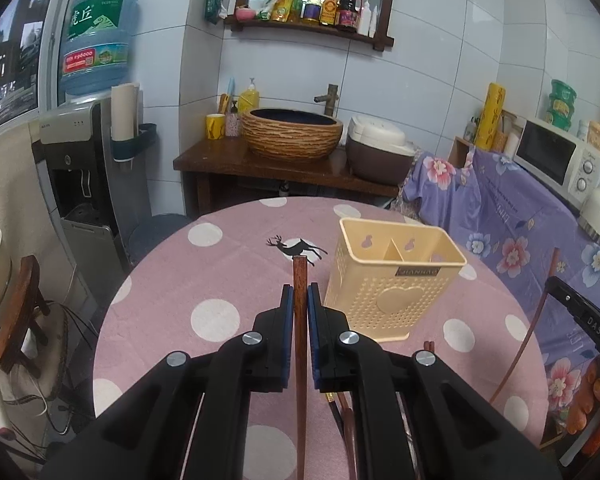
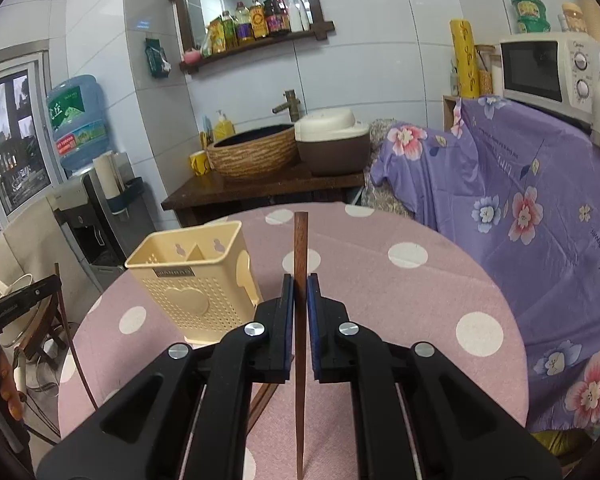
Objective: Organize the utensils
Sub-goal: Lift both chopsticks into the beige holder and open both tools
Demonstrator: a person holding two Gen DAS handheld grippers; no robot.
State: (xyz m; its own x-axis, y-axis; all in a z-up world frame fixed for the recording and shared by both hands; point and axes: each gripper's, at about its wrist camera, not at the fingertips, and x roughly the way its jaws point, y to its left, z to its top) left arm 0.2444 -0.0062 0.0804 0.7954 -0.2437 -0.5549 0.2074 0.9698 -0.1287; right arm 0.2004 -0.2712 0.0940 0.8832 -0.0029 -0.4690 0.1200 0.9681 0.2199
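A cream plastic utensil holder [image 1: 392,276] with a divider stands upright on the pink polka-dot round table [image 1: 220,280]; it also shows in the right wrist view [image 2: 196,280]. My left gripper [image 1: 300,292] is shut on a brown wooden chopstick [image 1: 299,320], held above the table left of the holder. My right gripper [image 2: 299,284] is shut on another brown chopstick [image 2: 300,280], right of the holder. More chopsticks [image 1: 342,408] lie on the table under the left gripper. The right gripper's chopstick also shows in the left wrist view [image 1: 540,308].
A wooden counter [image 1: 284,164] with a basin and a rice cooker [image 1: 376,152] stands behind the table. A purple floral cloth [image 2: 520,208] covers furniture to the right, with a microwave [image 2: 548,68] on top. A water dispenser [image 1: 84,168] stands at left.
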